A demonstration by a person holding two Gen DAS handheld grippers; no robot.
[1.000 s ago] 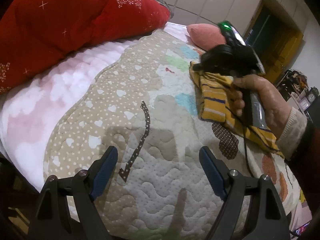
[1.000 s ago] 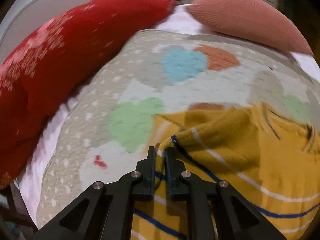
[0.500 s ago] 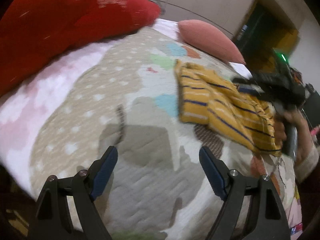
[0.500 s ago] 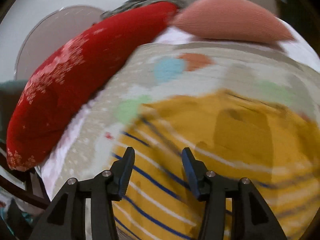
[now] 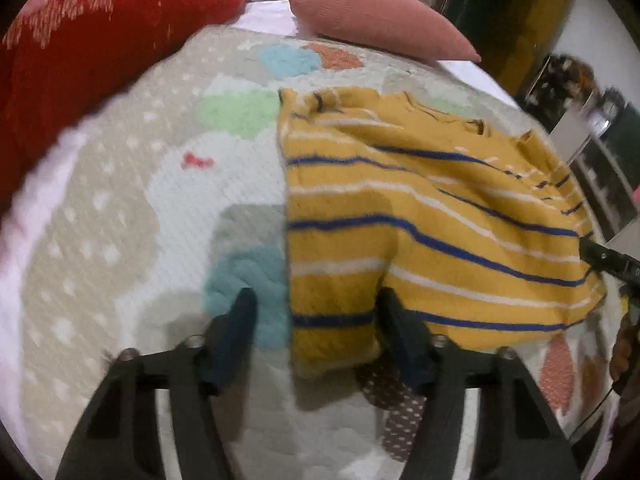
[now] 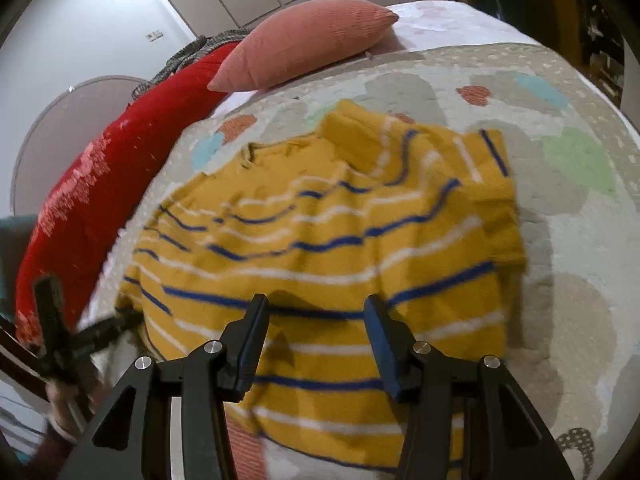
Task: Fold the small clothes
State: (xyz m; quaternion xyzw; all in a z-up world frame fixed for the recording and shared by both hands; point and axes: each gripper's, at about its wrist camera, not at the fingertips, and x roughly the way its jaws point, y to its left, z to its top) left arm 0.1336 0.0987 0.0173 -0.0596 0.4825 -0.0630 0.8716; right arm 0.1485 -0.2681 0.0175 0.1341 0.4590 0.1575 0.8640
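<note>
A small yellow sweater with blue and white stripes [image 5: 420,216] lies spread on the quilted bed cover [image 5: 120,240]. My left gripper [image 5: 314,330] is open and empty, its jaws straddling the sweater's near left corner. In the right wrist view the sweater [image 6: 320,240] lies flat with one side folded over. My right gripper [image 6: 316,332] is open and empty, just above the sweater's near edge. The tip of the right gripper shows at the right edge of the left wrist view [image 5: 612,262]. The left gripper shows at the lower left of the right wrist view [image 6: 76,336].
A red blanket [image 5: 92,52] is piled along the bed's far left side. A pink pillow [image 5: 380,24] lies at the head of the bed; it also shows in the right wrist view [image 6: 304,40]. Shelves and a doorway [image 5: 520,20] stand beyond the bed.
My right gripper let go of the sweater, opened and drew back over it. The sweater now lies spread out. My left gripper moved forward to the sweater's near corner.
</note>
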